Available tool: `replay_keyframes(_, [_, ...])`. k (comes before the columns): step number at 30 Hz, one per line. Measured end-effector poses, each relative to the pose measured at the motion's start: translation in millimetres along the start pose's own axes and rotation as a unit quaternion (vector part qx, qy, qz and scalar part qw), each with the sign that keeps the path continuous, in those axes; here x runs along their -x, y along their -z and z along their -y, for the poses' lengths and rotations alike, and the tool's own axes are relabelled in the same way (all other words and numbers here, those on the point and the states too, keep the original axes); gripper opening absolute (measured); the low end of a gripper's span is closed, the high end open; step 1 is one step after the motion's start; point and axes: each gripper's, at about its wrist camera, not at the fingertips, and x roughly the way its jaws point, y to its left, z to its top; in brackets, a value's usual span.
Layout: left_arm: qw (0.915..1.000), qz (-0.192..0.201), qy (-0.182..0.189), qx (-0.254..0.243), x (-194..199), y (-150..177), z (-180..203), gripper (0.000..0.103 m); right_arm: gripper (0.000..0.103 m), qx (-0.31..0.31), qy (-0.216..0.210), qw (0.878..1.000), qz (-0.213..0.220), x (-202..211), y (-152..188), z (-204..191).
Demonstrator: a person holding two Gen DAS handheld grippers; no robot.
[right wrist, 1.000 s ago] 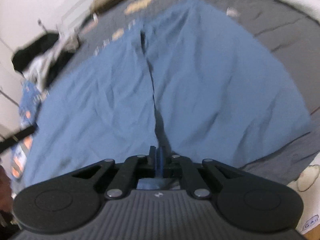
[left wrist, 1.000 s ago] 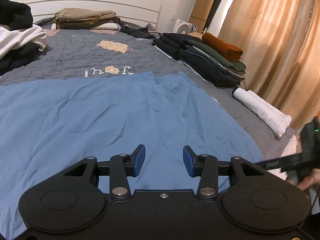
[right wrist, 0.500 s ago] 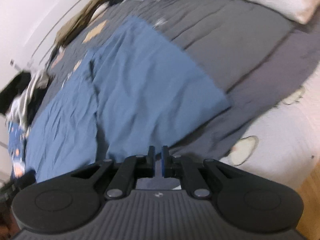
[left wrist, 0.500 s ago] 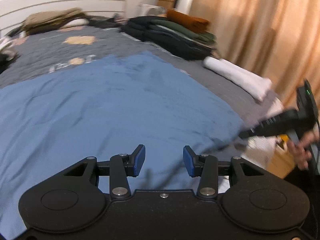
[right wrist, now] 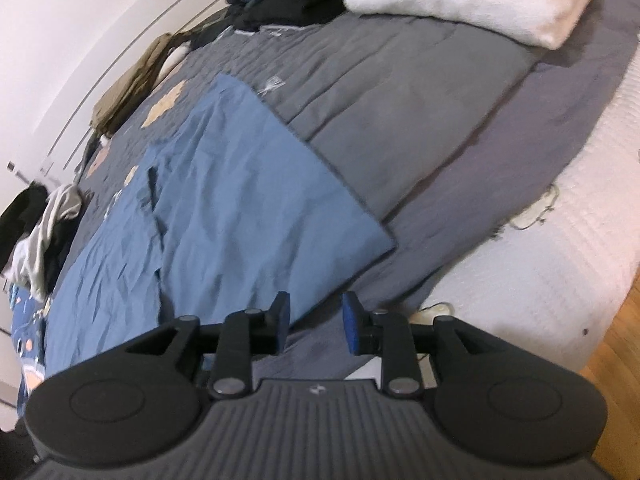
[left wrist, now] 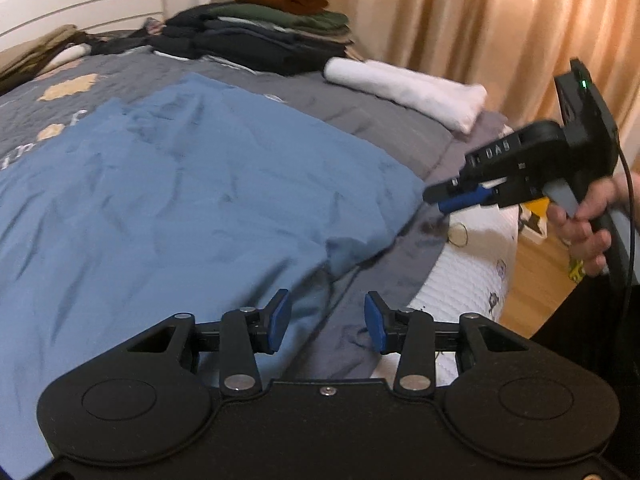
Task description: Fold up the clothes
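Hovering over blue garment point(left wrist: 168, 184) spread flat on bed point(right wrist: 440, 128), left gripper point(left wrist: 326, 322) closing on nothing & right gripper point(right wrist: 314, 322) opening, empty, near its corner; best pinch both near-edge corners evenly b4 folding.

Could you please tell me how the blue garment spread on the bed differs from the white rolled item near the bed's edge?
The blue garment lies spread out flat in a wide, wrinkled sheet; the white rolled item is bundled into a compact, thick roll. The blue garment covers much of the grey quilt, while the white roll takes only a narrow strip beside the folded pile. Both rest on the quilt, and neither is held by a claw.
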Motion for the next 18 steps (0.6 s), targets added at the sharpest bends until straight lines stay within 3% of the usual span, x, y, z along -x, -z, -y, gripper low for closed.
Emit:
replay_keyframes(14, [0.9948,-0.034,-0.064,-0.071,-43,11,16,0.037,0.026,-0.064,-0.027,0.997,0.024,-17,-13,20])
replay_keyframes(16, [0.9946,-0.032,-0.069,-0.070,-46,11,16,0.026,0.010,-0.076,-0.039,0.996,0.019,-18,-13,19])
replay_keyframes(18, [0.9957,-0.033,-0.065,-0.057,-46,9,12,0.013,0.000,-0.082,-0.056,0.995,0.024,-15,-12,18])
